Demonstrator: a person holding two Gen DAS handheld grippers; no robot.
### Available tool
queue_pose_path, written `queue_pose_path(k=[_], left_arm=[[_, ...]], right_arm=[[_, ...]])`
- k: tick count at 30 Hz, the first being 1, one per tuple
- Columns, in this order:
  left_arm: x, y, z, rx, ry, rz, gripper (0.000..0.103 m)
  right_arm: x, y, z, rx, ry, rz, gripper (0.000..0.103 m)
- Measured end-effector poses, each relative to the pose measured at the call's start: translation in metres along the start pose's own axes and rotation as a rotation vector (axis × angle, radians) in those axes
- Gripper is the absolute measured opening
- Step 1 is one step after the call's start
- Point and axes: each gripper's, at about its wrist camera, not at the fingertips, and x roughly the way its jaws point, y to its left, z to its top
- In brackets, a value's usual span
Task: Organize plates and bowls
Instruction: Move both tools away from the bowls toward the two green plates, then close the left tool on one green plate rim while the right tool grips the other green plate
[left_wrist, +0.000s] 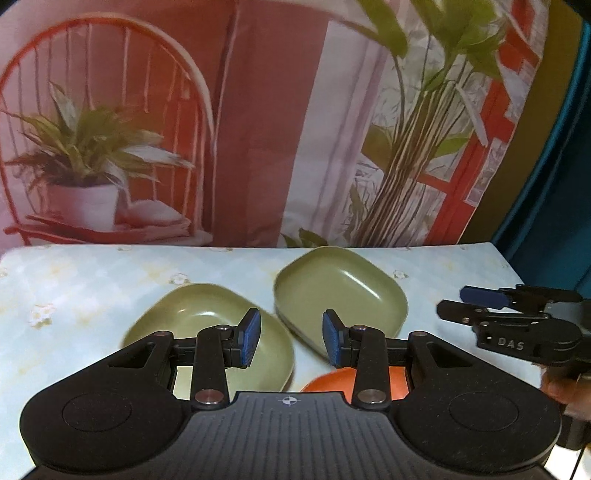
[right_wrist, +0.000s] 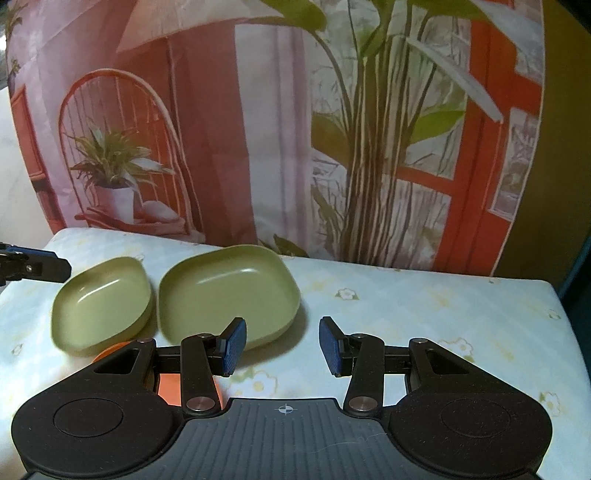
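Counting two green bowls (right_wrist: 229, 295) | one orange dish (left_wrist: 340, 382) | left claw (left_wrist: 291, 341), right claw (right_wrist: 282, 345) parted, empty

Right claw (right_wrist: 282, 345) gapes empty beside two green bowls (right_wrist: 229, 301).

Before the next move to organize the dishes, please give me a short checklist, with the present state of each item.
1. Left tool holds nothing, pads apart: ok.
2. Right tool holds nothing, pads apart: ok.
3. Both green rounded-square plastic dishes, the left one and the right one, look empty: ok.
4. The two green dishes separated: cannot tell, their rims are very close.
5. Orange dish fully visible: not ok, the tools hide most of it.
6. Flower-printed tablecloth has free space at the right: ok.
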Motion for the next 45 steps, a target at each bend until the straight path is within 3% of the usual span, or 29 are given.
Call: queue_pose_path(k=[5,12,17,25,35,42,45], left_arm=[[0.035,-0.001,0.003,-0.056,0.060,-0.020,0.036],[0.070,0.002,0.000,-0.096,0.132,-0.057,0.024],[0.078,0.008,0.002,-0.094,0.119,-0.038,0.023],[0.097,0.014,0.017,-0.077,0.107,-0.008,0.023],[0.110,0.003,0.019,-0.044,0.106,-0.014,0.023],[0.113,0.010,0.022,-0.025,0.095,0.039,0.023],[0.120,0.013,0.021,-0.037,0.110,0.024,0.023]], right_arm=[[0.033,-0.004,0.013,-0.020,0.020,0.007,0.040],[0.076,-0.006,0.028,-0.066,0.047,0.012,0.040],[0.100,-0.005,0.030,-0.080,0.072,0.011,0.038],[0.098,-0.015,0.018,-0.016,0.109,0.012,0.038],[0.097,-0.024,0.010,0.041,0.125,0.042,0.019],[0.097,-0.020,0.006,0.065,0.133,0.044,0.020],[0.097,-0.020,0.005,0.097,0.139,0.051,0.021]])
